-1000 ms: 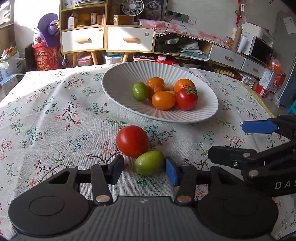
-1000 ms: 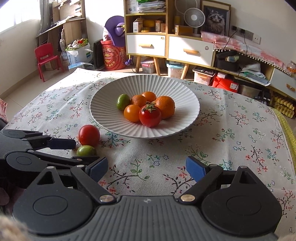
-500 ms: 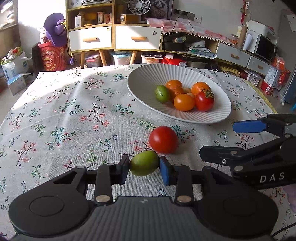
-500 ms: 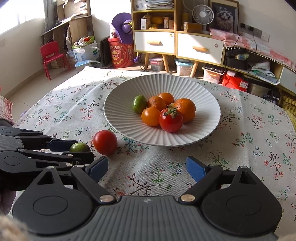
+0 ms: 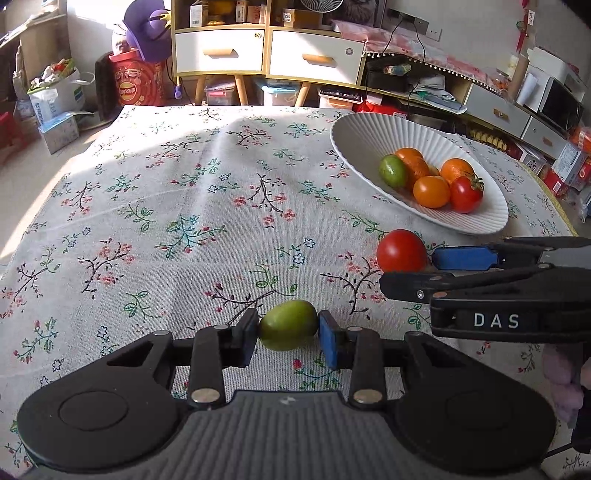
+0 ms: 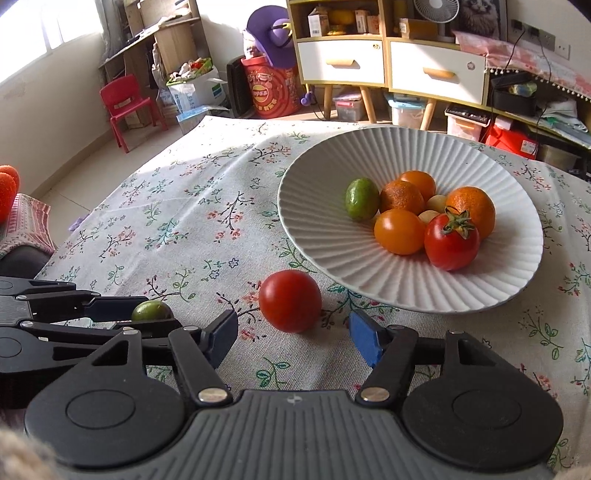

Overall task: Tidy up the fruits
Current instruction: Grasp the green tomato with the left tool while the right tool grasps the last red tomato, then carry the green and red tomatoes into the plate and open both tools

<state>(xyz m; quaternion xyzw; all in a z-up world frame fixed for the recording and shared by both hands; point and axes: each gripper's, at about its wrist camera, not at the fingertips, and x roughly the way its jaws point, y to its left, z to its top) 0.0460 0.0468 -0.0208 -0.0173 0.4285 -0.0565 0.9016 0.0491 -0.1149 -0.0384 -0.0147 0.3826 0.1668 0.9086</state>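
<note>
Low in the left wrist view, the left gripper (image 5: pixel 288 338) is clenched on a green fruit (image 5: pixel 287 329), both pads pressing its sides. In the right wrist view that fruit is half hidden behind the left gripper's fingers at lower left. The right gripper (image 6: pixel 291 338) has just been closing; its pads flank a red tomato (image 6: pixel 290 301) on the floral tablecloth (image 6: pixel 192 221) without touching it. The white ribbed plate (image 6: pixel 369 280) at right holds more fruit, some partly hidden.

Bright daylight enters from a window (image 6: pixel 48 33) at upper left, throwing sunlit patches across the counter (image 5: pixel 155 206). Both views are sharp, with fisheye bending at the edges.
</note>
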